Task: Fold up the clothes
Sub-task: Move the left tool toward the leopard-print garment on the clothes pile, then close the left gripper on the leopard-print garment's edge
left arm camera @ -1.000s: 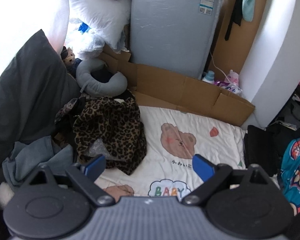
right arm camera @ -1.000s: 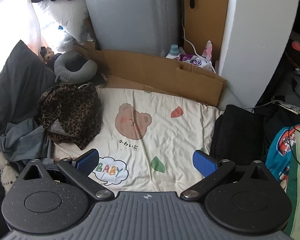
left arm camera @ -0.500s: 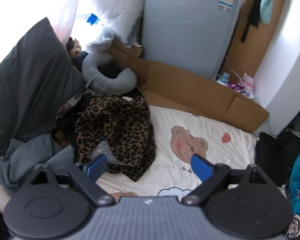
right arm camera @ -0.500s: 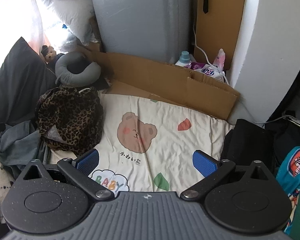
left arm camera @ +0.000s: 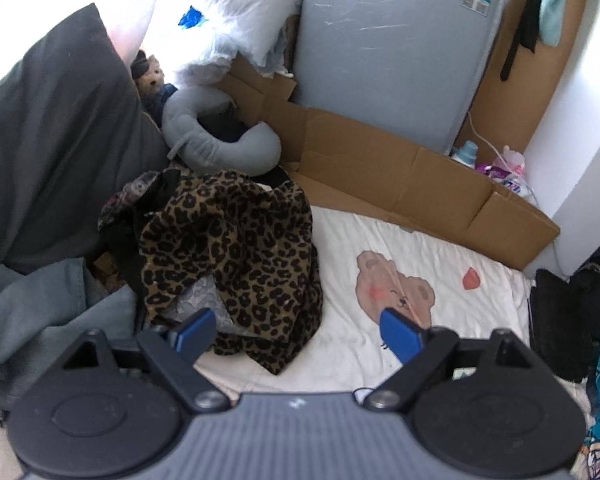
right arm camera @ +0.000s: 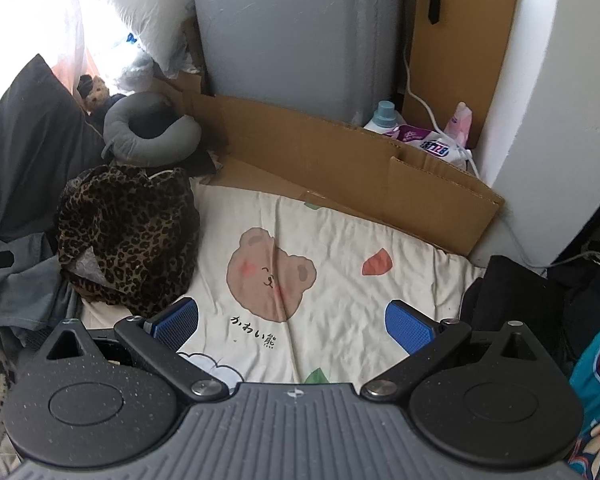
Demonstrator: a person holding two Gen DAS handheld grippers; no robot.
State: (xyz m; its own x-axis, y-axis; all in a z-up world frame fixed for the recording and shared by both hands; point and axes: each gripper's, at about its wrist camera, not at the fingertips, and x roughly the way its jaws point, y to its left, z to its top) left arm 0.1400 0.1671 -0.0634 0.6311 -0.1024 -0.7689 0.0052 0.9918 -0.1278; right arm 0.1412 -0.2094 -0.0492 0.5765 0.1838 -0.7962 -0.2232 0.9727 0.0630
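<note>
From the left wrist camera, the left gripper point(left arm camera: 296, 330) has its blue-padded jaws spread wide with nothing clamped between them. A crumpled leopard-print garment point(left arm camera: 236, 256) lies heaped on a cream bear-print sheet point(left arm camera: 420, 264), up toward eleven o'clock from the jaws; its lower hem reaches into the gap beside the left pad, but whether it touches the pad cannot be told. A grey neck pillow point(left arm camera: 216, 136) sits beyond it at twelve o'clock. From the right wrist camera, the right gripper point(right arm camera: 292, 326) also stands wide open and empty, over the bare sheet point(right arm camera: 340, 248). Here the leopard-print garment point(right arm camera: 128, 236) lies at ten o'clock, just outside the left pad, with flattened cardboard point(right arm camera: 340, 168) at twelve o'clock.
</note>
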